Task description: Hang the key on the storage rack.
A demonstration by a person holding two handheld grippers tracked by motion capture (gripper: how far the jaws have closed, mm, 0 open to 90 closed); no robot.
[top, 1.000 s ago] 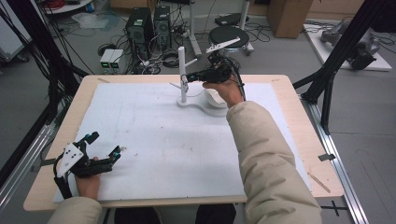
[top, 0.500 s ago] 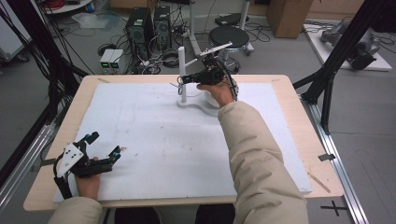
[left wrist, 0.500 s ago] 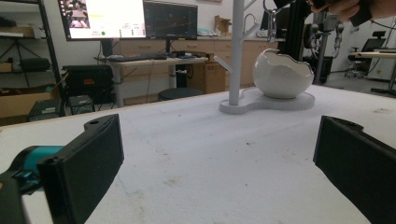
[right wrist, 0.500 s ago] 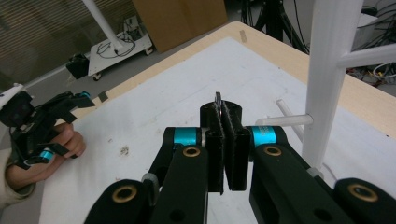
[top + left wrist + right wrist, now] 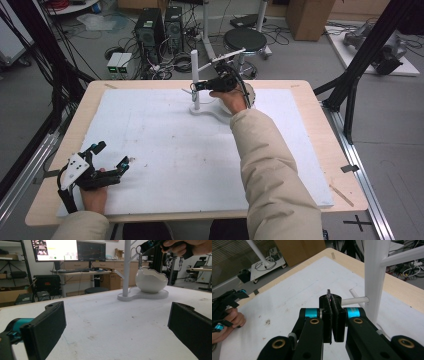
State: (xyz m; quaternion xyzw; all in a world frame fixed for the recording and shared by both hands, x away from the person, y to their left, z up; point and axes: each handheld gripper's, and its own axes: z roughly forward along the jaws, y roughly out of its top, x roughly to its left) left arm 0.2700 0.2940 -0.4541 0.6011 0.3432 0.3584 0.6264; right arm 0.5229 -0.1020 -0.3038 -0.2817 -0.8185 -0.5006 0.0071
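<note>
The left gripper [image 5: 111,156] is resting at the near left corner of the white board [image 5: 165,150], its jaws spread wide apart with nothing between them. Far across the board, the right gripper [image 5: 332,302] is hovering beside the white stand [image 5: 195,80], jaws clenched on a thin metal piece [image 5: 328,293] poking up between their tips. A white bowl [image 5: 151,280] is sitting on the stand's base.
</note>
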